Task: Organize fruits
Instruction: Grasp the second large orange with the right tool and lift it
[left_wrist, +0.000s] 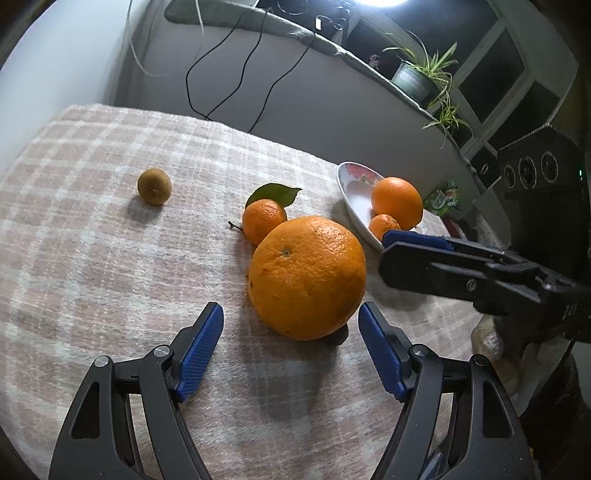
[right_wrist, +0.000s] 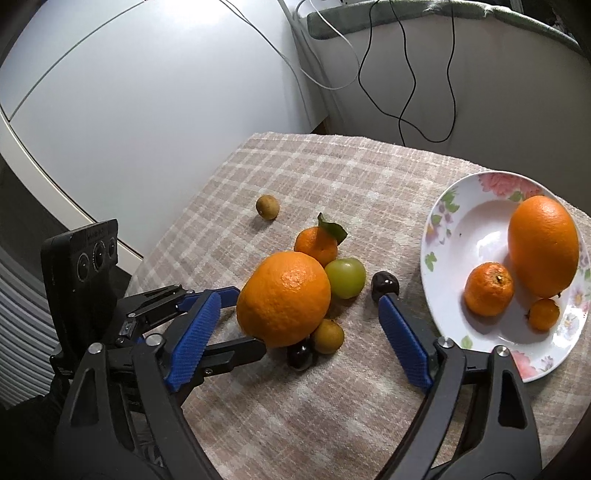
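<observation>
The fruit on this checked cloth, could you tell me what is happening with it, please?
A person is sorting fruit with two handheld grippers. The left gripper is open around the big orange, not yet gripping it. The right gripper is open alongside. Three orange fruits already sit in the floral plate; several small fruits remain on the cloth.

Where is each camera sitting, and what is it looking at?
Left wrist: on the left gripper, low over the cloth, facing the big orange and plate; the right gripper pokes in.
Right wrist: on the right gripper, facing the same orange and plate; the left gripper shows beside it.
Both share the orange, plate and checked cloth.
</observation>
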